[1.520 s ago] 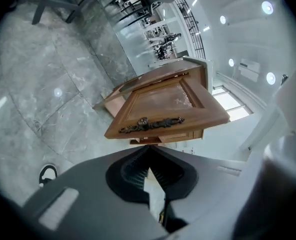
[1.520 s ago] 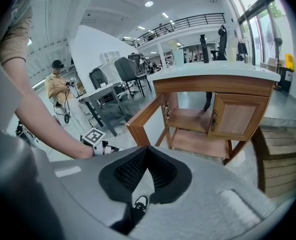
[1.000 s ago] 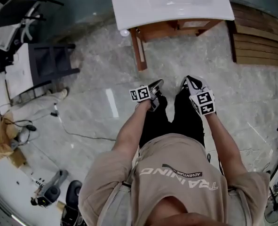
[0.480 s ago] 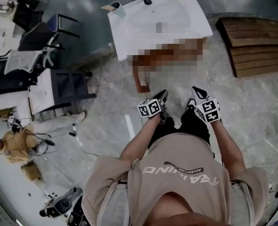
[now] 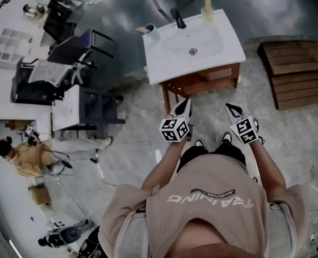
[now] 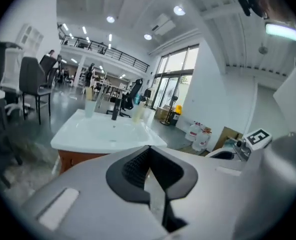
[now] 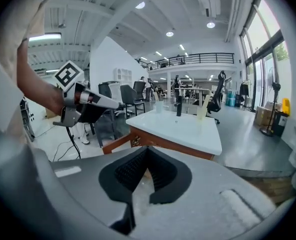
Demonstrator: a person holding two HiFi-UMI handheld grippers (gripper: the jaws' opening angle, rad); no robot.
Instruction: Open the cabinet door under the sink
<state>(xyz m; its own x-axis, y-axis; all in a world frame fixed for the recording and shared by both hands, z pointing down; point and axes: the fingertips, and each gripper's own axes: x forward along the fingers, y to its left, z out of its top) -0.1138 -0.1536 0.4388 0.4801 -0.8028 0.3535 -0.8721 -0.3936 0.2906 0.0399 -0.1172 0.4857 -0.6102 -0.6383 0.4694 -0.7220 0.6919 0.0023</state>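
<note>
A wooden pallet (image 5: pixel 296 71) lay on the grey floor (image 5: pixel 298 138) at the right. At the left, black chairs (image 5: pixel 83 50) stood beside a white desk (image 5: pixel 2 90), near a crouching person (image 5: pixel 27 157).

Floor: grey marbled tile (image 5: pixel 121 117). Wooden slat platform (image 5: pixel 296 74) at head view's right. White desks (image 5: pixel 2 85), black office chairs (image 5: pixel 75 50) at its left. Tall windows (image 6: pixel 175 76), mezzanine railing (image 7: pixel 198 59), round ceiling lights (image 7: pixel 170 34), white walls (image 6: pixel 213 84).
</note>
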